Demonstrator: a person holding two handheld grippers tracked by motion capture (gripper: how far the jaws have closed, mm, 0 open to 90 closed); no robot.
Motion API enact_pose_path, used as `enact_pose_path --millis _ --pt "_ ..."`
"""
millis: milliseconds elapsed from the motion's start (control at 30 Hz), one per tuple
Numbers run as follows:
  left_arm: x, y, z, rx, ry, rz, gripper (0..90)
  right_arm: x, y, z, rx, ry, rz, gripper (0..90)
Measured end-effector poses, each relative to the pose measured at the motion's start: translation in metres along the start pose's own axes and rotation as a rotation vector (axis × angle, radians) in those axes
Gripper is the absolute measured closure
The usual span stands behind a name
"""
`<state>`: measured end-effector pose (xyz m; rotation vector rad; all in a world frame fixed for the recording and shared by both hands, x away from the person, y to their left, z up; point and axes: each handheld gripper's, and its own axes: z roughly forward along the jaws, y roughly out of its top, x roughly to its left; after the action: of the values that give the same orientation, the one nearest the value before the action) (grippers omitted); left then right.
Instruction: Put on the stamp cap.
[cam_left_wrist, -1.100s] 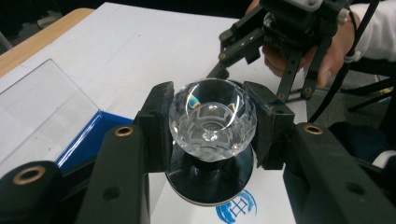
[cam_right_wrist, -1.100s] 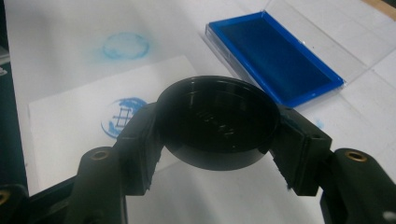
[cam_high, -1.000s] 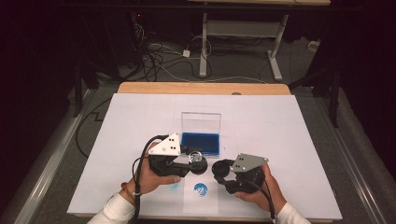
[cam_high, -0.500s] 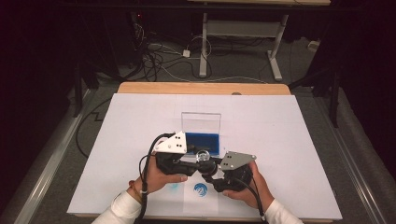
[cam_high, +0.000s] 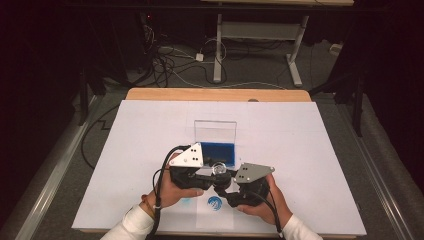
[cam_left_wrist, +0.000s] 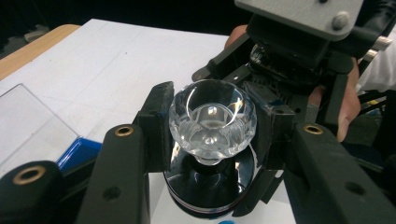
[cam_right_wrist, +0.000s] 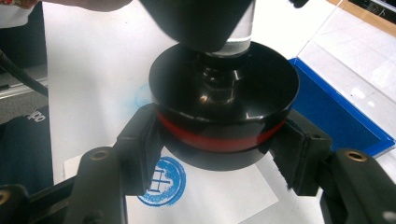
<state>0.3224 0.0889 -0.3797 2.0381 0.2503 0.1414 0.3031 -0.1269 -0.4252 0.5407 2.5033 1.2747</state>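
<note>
The right gripper (cam_high: 226, 186), apart from the stamp a second before, had come in and clamped its black base (cam_right_wrist: 224, 116) while the left gripper (cam_high: 212, 172) gripped the clear knob (cam_left_wrist: 212, 116), so the stamp hung above the desk (cam_high: 310, 145), near the blue ink pad (cam_high: 218, 151), held by both.

Lab — floor cables (cam_high: 170, 62), bench frame (cam_high: 255, 35), dark surround.

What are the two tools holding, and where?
One stamp: the left tool grips its clear knob, the right tool its black base.
</note>
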Motion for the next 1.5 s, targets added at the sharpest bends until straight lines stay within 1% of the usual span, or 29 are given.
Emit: enact_pose_path --millis 133,167,233,367,500,567,767,900,967,1000,1100,1233,1300,1367,1400,1433,1467,1500 --pt "0.001 -0.002 0.001 -0.011 -0.003 -0.008 54.1 0.000 0.000 -0.001 -0.008 0.006 0.006 38.8" --pt "0.001 -0.003 0.002 -0.016 -0.011 -0.009 54.2 0.000 0.000 -0.001 -0.010 0.006 0.010 38.8" --pt "0.000 -0.005 0.003 -0.016 -0.002 -0.007 54.1 0.000 0.000 -0.001 -0.009 0.010 0.010 38.8" --pt "0.001 -0.009 0.005 -0.021 -0.010 -0.018 54.1 0.000 -0.001 0.000 -0.005 0.012 0.008 38.8" --pt "0.000 -0.010 0.006 -0.023 -0.008 -0.014 54.1 -0.001 -0.003 0.000 -0.003 0.015 0.012 38.9" --pt "-0.001 -0.011 0.006 -0.032 -0.003 -0.006 54.1 -0.001 -0.003 -0.001 -0.003 0.009 0.011 38.9" --pt "0.000 -0.013 0.005 -0.044 -0.007 -0.015 54.1 0.000 -0.003 -0.003 -0.002 0.008 0.007 39.0" --pt "0.001 -0.016 0.005 -0.052 -0.022 -0.031 54.1 0.001 -0.003 -0.003 0.007 0.006 0.002 39.0" --pt "0.002 -0.017 0.006 -0.042 -0.030 -0.042 54.1 0.001 -0.004 -0.003 0.003 0.014 0.010 39.1" --pt "0.003 -0.017 0.006 -0.042 -0.031 -0.046 54.1 0.001 -0.004 -0.003 0.013 0.005 0.002 39.0" --pt "0.006 -0.020 0.007 -0.047 -0.051 -0.079 54.1 0.001 -0.004 -0.003 0.017 0.000 -0.001 39.0" --pt "0.008 -0.022 0.008 -0.046 -0.068 -0.100 54.1 0.001 -0.005 -0.004 0.033 -0.009 -0.017 39.1" --pt "0.009 -0.024 0.009 -0.051 -0.071 -0.100 54.1 0.003 -0.004 -0.003 0.038 -0.018 -0.024 39.1" --pt "0.008 -0.023 0.010 -0.045 -0.065 -0.097 54.1 0.002 -0.005 -0.003 0.040 -0.012 -0.022 39.1" --pt "0.006 -0.023 0.011 -0.053 -0.065 -0.116 54.1 0.002 -0.005 -0.003 0.042 -0.014 -0.025 39.1" --pt "0.007 -0.022 0.009 -0.040 -0.061 -0.091 54.1 0.002 -0.005 -0.003 0.040 -0.010 -0.023 39.0" --pt "0.006 -0.023 0.010 -0.051 -0.065 -0.113 54.1 0.002 -0.005 -0.003 0.039 -0.006 -0.021 39.0" --pt "0.006 -0.023 0.010 -0.051 -0.065 -0.110 54.1 0.002 -0.005 -0.003 0.035 -0.004 -0.020 39.0"
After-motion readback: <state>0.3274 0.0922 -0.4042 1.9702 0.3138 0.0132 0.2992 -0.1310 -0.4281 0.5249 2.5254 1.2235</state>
